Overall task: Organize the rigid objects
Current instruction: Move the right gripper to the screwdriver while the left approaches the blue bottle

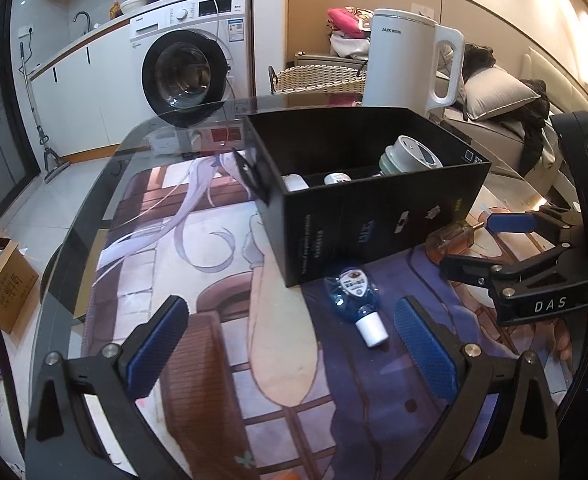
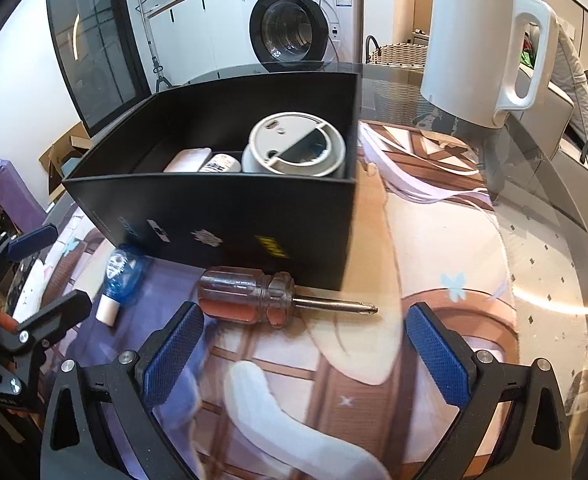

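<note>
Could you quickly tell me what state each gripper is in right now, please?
Left gripper: open, holding nothing; the blue bottle lies between its fingers.
Right gripper: open, holding nothing; the screwdriver lies just ahead.

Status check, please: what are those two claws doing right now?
Left gripper open, empty. Right gripper open behind the screwdriver. Blue bottle outside black box. Nothing blocking.

worktop: round glass worktop (image 2: 554, 240) is carrying a printed anime mat (image 2: 414, 240) | on mat: black open box (image 2: 229, 208) is sitting mid-mat; stubby screwdriver (image 2: 269, 298) is lying just before the box wall; blue bottle (image 1: 354, 292) is lying on its side near the box corner | on glass: white kettle (image 2: 478, 48) is standing upright beyond the box
</note>
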### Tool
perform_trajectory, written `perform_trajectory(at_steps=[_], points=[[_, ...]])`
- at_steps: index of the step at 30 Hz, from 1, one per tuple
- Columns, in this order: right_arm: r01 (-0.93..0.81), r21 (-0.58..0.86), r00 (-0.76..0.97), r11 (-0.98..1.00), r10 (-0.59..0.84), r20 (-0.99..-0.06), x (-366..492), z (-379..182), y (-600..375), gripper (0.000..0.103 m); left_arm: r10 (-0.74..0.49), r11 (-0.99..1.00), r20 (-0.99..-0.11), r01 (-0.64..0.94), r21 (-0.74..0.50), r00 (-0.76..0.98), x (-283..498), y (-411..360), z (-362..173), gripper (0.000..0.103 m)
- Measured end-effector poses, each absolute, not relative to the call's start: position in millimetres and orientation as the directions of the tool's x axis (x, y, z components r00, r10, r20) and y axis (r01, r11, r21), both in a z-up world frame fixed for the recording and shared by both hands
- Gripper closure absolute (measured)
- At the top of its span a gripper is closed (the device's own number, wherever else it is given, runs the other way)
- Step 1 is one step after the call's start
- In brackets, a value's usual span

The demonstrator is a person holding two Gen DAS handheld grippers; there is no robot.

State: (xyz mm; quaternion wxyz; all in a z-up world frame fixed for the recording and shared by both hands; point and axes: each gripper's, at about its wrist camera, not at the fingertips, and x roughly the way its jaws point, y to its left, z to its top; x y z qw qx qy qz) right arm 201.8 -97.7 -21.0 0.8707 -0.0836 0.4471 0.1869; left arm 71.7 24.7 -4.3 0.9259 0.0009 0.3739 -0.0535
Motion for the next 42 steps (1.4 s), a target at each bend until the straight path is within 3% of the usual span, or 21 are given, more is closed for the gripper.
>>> perform_trajectory(at_steps=[17, 30, 42], points=[[-0.373, -0.005, 0.541, 0.928, 0.213, -0.814, 201, -19, -137, 0.0, -0.078, 0.994, -0.771, 0.107, -0.013, 0.632, 91, 13, -18, 0.0], [-0.351, -0.026, 0.542, 0.936, 0.18, -0.821, 207, -18, -146, 0.0, 0.022, 1.0, -0.786, -0.003, 0.025, 0.618, 89, 53, -22, 0.0], [-0.45, 0.007, 0.499, 0.893, 0.259, -0.827, 195, -16, -129, 0.0, -0.123, 0.992, -0.789, 0.096, -0.081, 0.602, 88, 30, -16, 0.0]])
